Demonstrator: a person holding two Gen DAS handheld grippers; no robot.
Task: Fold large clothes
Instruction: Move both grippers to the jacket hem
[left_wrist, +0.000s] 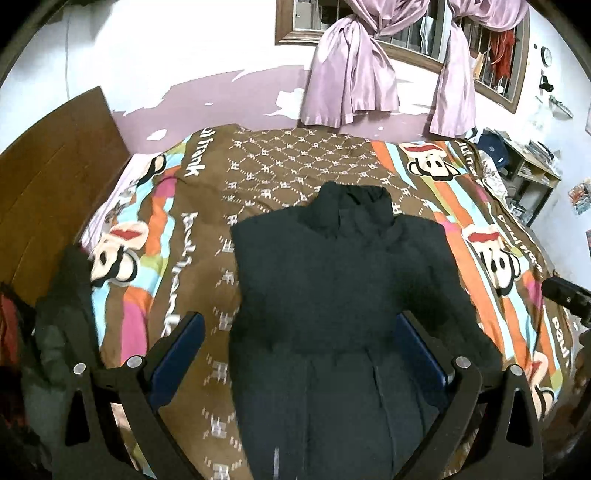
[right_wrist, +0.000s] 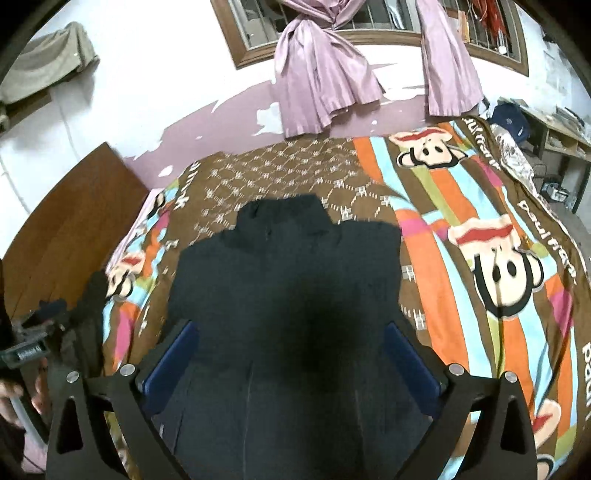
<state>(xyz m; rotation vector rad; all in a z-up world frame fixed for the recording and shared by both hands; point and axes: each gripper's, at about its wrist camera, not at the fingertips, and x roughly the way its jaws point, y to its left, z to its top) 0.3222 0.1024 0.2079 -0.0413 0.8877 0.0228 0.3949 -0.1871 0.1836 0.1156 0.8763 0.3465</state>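
Basically, the dark jacket (left_wrist: 332, 295) lay flat on the cartoon-print bedspread (left_wrist: 491, 206), collar toward the window, sides seemingly already folded in. Both the left gripper (left_wrist: 299, 339) and right gripper (right_wrist: 291, 350) hung above it, jaws wide apart, nothing between the pads (a second dark garment (left_wrist: 62, 314) sat heaped at the bed's left edge). Next step was probably the hem-to-collar fold: best to pinch both bottom corners at once, lift evenly, and lay them square on the shoulders to avoid skew.
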